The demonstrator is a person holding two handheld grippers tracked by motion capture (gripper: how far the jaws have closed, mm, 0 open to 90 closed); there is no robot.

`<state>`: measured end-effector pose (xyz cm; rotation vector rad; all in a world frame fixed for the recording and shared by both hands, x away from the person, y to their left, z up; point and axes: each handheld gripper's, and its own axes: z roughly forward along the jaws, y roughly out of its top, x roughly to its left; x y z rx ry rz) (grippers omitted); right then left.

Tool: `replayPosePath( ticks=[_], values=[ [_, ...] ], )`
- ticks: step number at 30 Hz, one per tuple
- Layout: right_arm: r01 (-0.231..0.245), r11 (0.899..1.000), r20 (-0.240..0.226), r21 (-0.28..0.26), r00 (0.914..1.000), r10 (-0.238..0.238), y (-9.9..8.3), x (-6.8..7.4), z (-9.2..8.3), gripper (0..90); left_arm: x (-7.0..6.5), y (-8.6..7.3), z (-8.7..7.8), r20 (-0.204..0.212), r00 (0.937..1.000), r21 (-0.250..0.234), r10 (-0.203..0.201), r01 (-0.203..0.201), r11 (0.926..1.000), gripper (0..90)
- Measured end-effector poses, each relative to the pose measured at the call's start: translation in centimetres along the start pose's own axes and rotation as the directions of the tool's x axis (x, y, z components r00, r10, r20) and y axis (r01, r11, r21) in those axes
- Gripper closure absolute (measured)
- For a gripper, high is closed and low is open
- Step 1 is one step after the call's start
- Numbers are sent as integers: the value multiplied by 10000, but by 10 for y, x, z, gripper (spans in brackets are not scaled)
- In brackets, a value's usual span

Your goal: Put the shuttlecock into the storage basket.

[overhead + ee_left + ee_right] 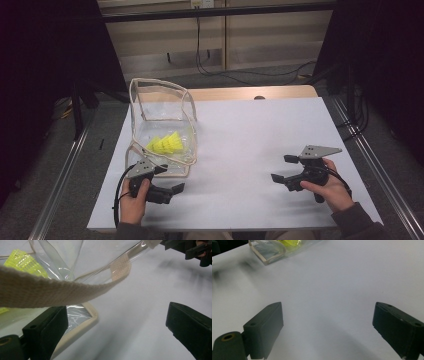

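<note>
High view: a clear bag (162, 127) with cream trim stands at the left of the white tabletop (250, 135), its mouth open upward, with yellow shuttlecocks (167, 144) lying inside on its floor. The left tongs (167, 182) sit just in front of the bag's near edge, held low in the left hand (134, 200), jaws spread and pointing to the right. The right tongs (281, 169) rest well apart from the bag at the right of the tabletop, held in the right hand (332, 192), jaws spread and pointing left toward the bag.

The left gripper view adds detail the high view lacks: a woven cream strap (50, 291) of the bag crosses just above the left jaw, the bag's trimmed corner (87, 320) lies beside that jaw, and yellow mesh (23, 262) shows through the plastic. Nothing sits between the released jaws.

The right gripper view looks across bare tabletop; both jaws stand wide, released, with the bag's corner (268, 251) far off.
</note>
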<state>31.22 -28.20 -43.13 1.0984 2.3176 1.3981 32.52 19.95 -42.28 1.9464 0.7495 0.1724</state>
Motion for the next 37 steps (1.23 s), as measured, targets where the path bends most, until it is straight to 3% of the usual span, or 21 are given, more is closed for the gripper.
replayPosePath(
  ticks=[18, 37],
  values=[
    [-128, 9999, 213, -98, 9997, 130, -10, -5, -11, 96, 0, 0, 1, -10, 10000, -24, 9, -9, 10000, 41],
    [43, 9997, 339, -223, 9994, -36, -13, -6, -17, 96, 1, 0, 1, 22, 10000, -8, -13, 13, 10000, 41]
  ],
)
